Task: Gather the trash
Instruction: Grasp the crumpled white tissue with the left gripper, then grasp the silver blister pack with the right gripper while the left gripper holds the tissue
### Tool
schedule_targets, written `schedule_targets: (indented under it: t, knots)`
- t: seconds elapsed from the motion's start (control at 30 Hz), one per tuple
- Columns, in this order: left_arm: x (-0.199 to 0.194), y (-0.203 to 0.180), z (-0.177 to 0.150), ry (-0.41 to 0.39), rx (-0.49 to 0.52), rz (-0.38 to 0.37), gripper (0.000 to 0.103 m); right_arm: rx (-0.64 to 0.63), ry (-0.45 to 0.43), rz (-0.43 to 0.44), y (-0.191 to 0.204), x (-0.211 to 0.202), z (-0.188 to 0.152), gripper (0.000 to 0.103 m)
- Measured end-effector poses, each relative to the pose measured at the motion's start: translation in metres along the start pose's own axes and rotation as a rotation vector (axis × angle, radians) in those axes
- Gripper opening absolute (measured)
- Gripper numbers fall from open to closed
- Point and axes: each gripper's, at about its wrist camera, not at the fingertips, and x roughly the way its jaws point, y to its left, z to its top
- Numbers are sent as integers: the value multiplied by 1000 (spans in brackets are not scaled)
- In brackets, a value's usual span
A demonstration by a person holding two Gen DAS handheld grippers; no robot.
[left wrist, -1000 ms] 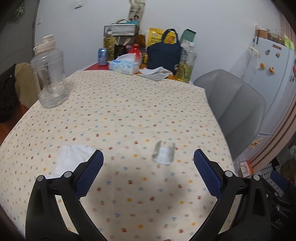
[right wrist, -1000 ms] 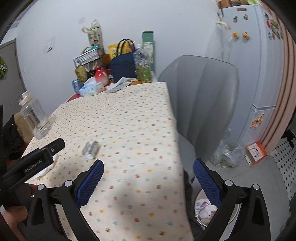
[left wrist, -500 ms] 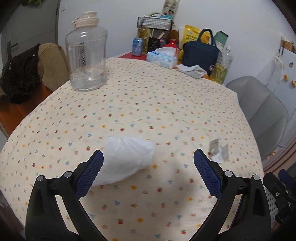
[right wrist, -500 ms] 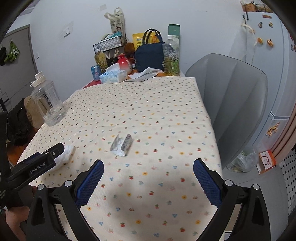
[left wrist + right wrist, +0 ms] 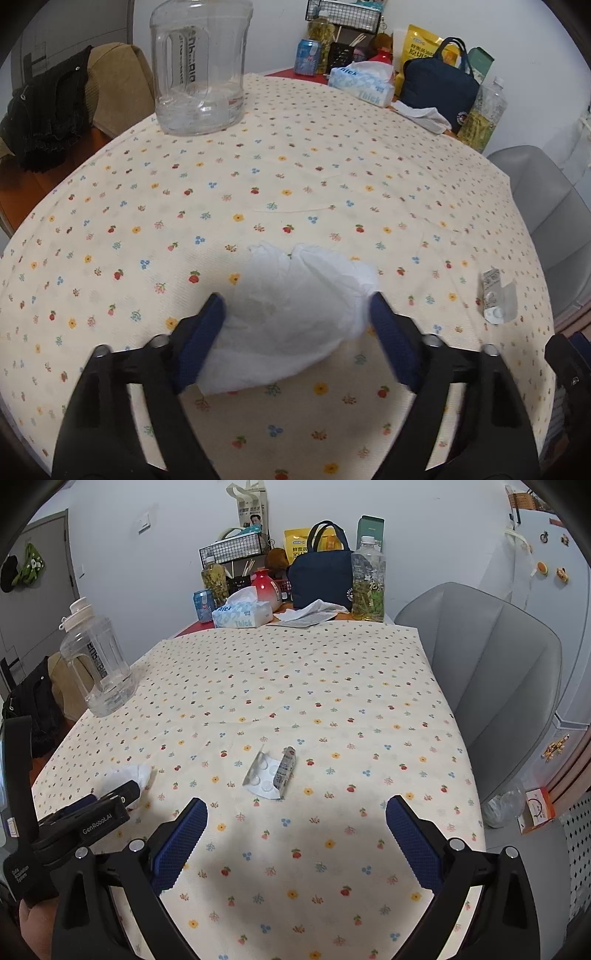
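Note:
A crumpled white tissue [image 5: 295,314] lies on the flowered tablecloth [image 5: 295,177] between the blue pads of my left gripper [image 5: 295,308]. Its jaws are closing, and the pads stand right at the tissue's two sides without visibly squeezing it. An empty blister pack [image 5: 271,775] with a rolled foil strip lies mid-table, just ahead of my right gripper [image 5: 295,808], which is open with nothing between its fingers. The right wrist view also shows the left gripper [image 5: 110,805] over the tissue [image 5: 129,775] at the left. The blister pack [image 5: 496,297] sits to the right of the left gripper.
A large clear water jug [image 5: 199,66] stands at the far left of the table. A tissue box [image 5: 242,614], a can, bottles, a navy bag [image 5: 319,579] and a wire basket crowd the far end. A grey chair [image 5: 491,672] stands by the right edge.
The left gripper has swung left and down onto the tissue, and its jaws have narrowed around it. The right gripper has moved left over the table, bringing the blister pack ahead of it.

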Motion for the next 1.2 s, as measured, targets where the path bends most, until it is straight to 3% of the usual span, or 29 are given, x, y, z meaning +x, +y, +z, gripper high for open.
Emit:
schedule_targets:
  t: [0.1,0.17,0.27,0.6,1.03,1.1,1.2]
  knots:
    - [0,2,1,-8,2,17,56,-5,2,-1,4,5,2,95]
    - [0,4,2,-14,-1,30,31,-9,4,-1,7,8,4,95]
    - [0,6,3,-15,-5,12,14,-13,11,0,10,13,5,95]
    - [-14,-4,18,-86,-6,3,12,-24,19,-2,17,22,8,95]
    - [0,-5,17,-69,2,17,12,-22,49,-22,22,53,14,95]
    - [2,-5,16,-62,3,18,12,-17,61,-20,21,59,14,91]
    - [5,-5,15,-53,4,17,12,-6,86,-2,19,68,13,70]
